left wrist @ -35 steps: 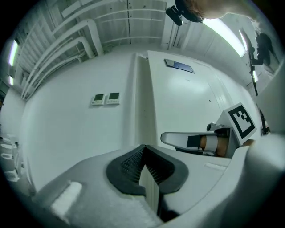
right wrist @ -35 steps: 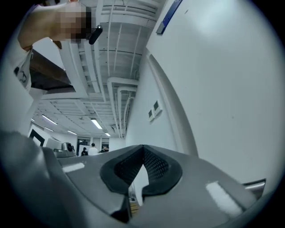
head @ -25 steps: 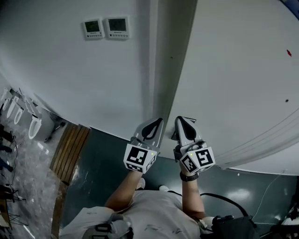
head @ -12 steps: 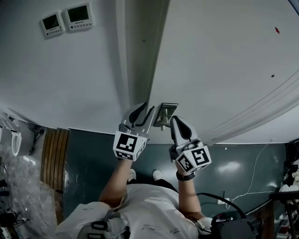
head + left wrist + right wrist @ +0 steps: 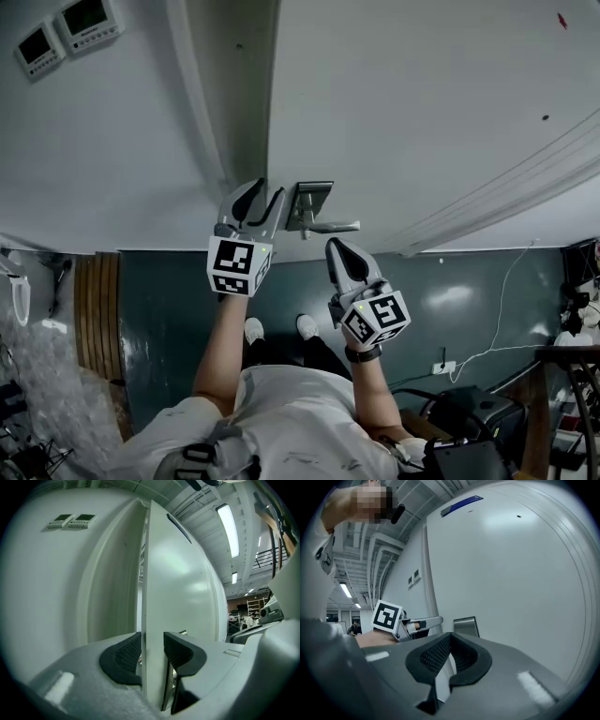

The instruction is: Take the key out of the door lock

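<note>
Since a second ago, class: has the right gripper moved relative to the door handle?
Yes. The right gripper has pulled back toward the person: its tip was up at the door handle, and now it sits below the lever.

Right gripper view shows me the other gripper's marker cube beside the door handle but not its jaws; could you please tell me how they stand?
Observer: The left gripper has its jaws apart. They have just been opening, and the edge of the door stands between them.
Operator: Thank you. Is my own gripper touching the handle?
Observer: No. In the head view the right gripper, its jaws together, sits just under the handle in the picture, with a gap showing between them.
</note>
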### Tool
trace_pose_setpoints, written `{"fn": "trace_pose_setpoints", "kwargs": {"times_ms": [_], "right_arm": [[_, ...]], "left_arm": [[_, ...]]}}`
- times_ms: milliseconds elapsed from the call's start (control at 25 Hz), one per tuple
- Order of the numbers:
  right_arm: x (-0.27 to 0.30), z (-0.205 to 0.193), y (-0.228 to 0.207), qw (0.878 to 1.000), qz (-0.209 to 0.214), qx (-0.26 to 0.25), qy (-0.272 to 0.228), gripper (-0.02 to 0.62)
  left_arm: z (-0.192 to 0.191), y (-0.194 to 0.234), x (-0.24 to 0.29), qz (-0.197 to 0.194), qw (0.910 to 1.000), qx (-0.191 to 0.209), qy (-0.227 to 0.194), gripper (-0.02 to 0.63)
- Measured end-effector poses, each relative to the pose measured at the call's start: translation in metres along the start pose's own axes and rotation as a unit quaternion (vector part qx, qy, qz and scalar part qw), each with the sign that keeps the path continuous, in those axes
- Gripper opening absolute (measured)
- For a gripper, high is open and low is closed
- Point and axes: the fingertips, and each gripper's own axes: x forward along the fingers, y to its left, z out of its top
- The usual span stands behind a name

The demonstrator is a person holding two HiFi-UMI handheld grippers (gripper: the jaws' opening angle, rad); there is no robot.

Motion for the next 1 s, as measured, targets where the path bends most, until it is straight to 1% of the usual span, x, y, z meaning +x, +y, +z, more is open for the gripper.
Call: {"fn": "trace_pose_setpoints", "kwargs": {"times_ms": [80,280,360,400,560,680,720,760,880,960,1000], "right_arm": [[-0.001,-0.015,-0.007,1.0,-0.006,0.009,0.014,0.005],[0.002,-0.05,-0.019,0.998,-0.018,0.04,0.039,0.005],[0.005,-0.071,-0.023,0.996,-0.018,0.068,0.054,0.005],[0.007,-0.083,-0.025,0.994,-0.018,0.085,0.063,0.005],[0.011,-0.127,-0.03,0.984,-0.012,0.152,0.095,0.004],[0.016,-0.154,-0.03,0.973,-0.003,0.203,0.111,0.007],[0.018,-0.164,-0.03,0.968,0.001,0.221,0.119,0.104],[0.019,-0.173,-0.03,0.963,0.004,0.238,0.127,0.18],[0.021,-0.191,-0.029,0.952,0.011,0.277,0.133,0.189],[0.024,-0.194,-0.03,0.942,0.021,0.315,0.111,0.198],[0.027,-0.193,-0.032,0.935,0.029,0.34,0.094,0.199]], "left_arm": [[-0.004,0.003,0.002,0.01,0.9999,-0.002,-0.002,0.155],[-0.013,0.005,0.005,0.014,0.9999,0.001,0.005,0.147],[-0.015,0.007,0.005,0.015,0.9999,0.002,0.005,0.099],[-0.015,0.007,0.005,0.015,0.9999,0.001,0.003,0.091],[-0.015,0.005,0.003,0.015,0.9998,0.006,-0.011,0.072],[-0.013,0.004,0.001,0.02,0.9997,0.004,-0.015,0.07],[-0.013,0.004,0.0,0.02,0.9997,0.0,-0.014,0.069],[-0.012,0.004,-0.001,0.022,0.9997,-0.001,-0.012,0.067],[-0.01,0.004,-0.004,0.026,0.9996,0.001,-0.013,0.064],[-0.009,0.002,-0.006,0.028,0.9995,-0.003,-0.016,0.064],[-0.009,0.002,-0.007,0.031,0.9994,-0.007,-0.017,0.063]]}}
